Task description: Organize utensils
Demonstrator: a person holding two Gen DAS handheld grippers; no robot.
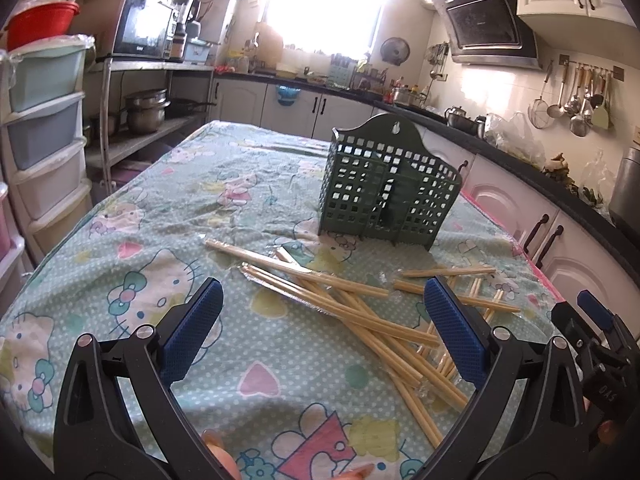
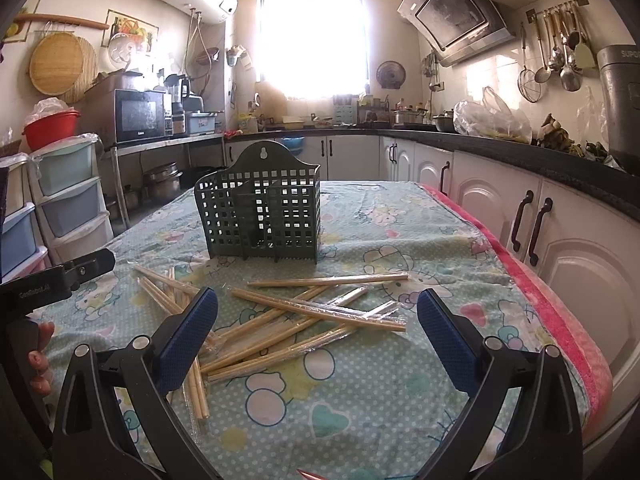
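Observation:
A dark green perforated utensil holder stands upright on the table; it also shows in the right wrist view. Several wooden chopsticks, some in clear wrappers, lie scattered in front of it, and also show in the right wrist view. My left gripper is open and empty, hovering over the left part of the pile. My right gripper is open and empty, just short of the pile. The right gripper shows at the left wrist view's right edge; the left gripper shows at the right wrist view's left edge.
The table has a patterned green cloth; a pink edge runs along its right side. Kitchen cabinets and a black counter stand to the right. Plastic drawers and a metal shelf with pots stand to the left.

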